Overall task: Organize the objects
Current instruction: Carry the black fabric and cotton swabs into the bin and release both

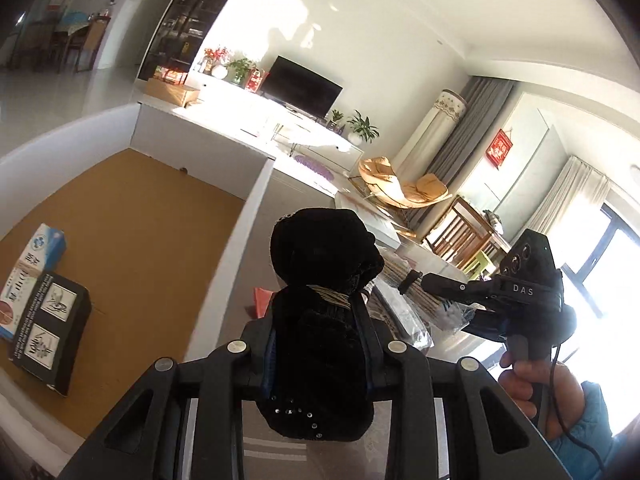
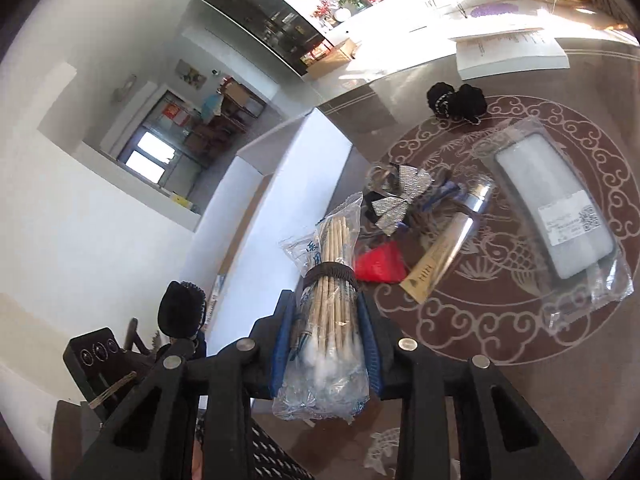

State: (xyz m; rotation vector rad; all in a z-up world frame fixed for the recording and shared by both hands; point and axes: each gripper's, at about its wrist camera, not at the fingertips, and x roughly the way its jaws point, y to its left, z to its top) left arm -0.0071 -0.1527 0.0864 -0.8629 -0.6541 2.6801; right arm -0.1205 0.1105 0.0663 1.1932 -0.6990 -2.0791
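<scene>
Above the patterned brown worktop (image 2: 520, 320), left tongs (image 1: 318, 320) clenched on black velvet hair bow (image 1: 320, 320), right tongs (image 2: 326, 320) clenched on clear bag of wooden cotton swabs (image 2: 328, 300), white cardboard box (image 1: 248, 216) left

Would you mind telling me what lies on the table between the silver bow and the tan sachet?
In the right wrist view, a metal tube lies between the silver bow and the tan sachet, its lower end meeting the sachet on the table.
</scene>
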